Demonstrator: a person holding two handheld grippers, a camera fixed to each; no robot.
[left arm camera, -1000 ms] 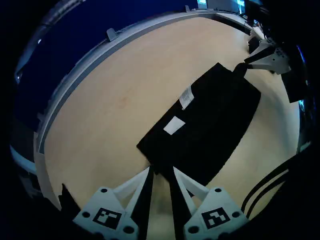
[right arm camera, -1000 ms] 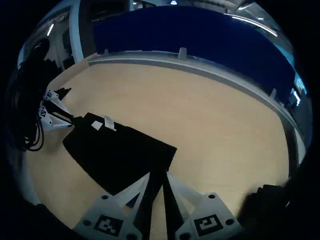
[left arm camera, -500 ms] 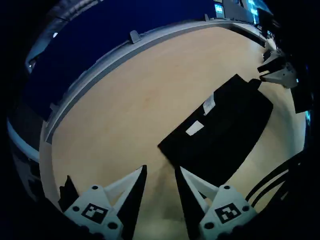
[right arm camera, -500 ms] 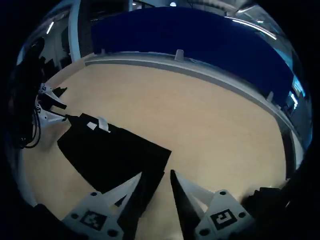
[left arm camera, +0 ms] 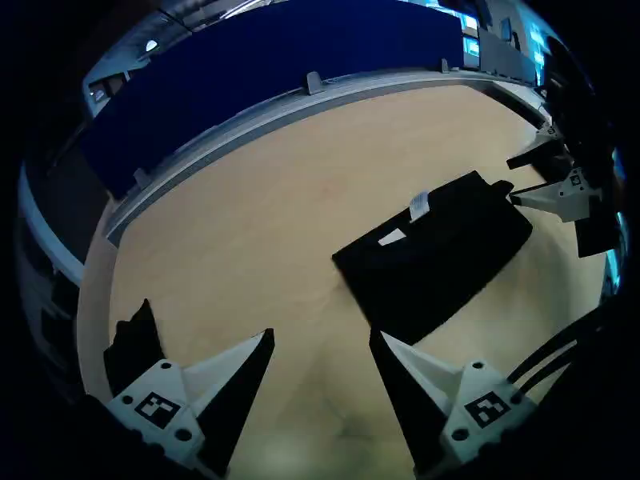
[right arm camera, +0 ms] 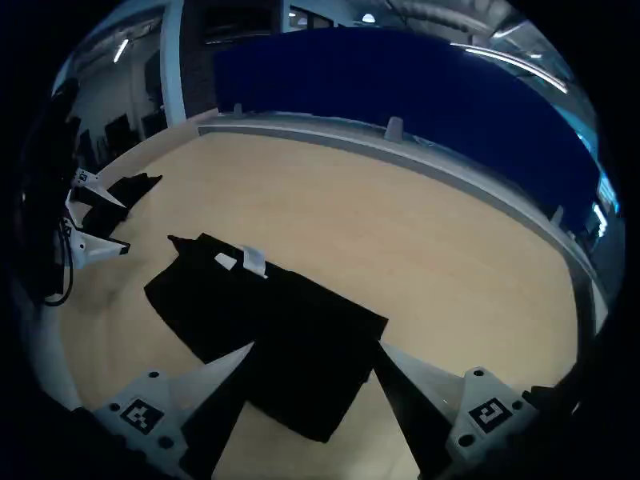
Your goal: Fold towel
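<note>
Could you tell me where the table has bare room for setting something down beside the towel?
The broad bare stretch of table between the towel and the grey rail under the blue partition is free. It is crowded near the towel's two ends, where the left gripper and right gripper hover open.

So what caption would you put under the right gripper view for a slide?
Open right gripper hovers over a folded black towel lying flat on a pale wooden table, left gripper beyond.
</note>
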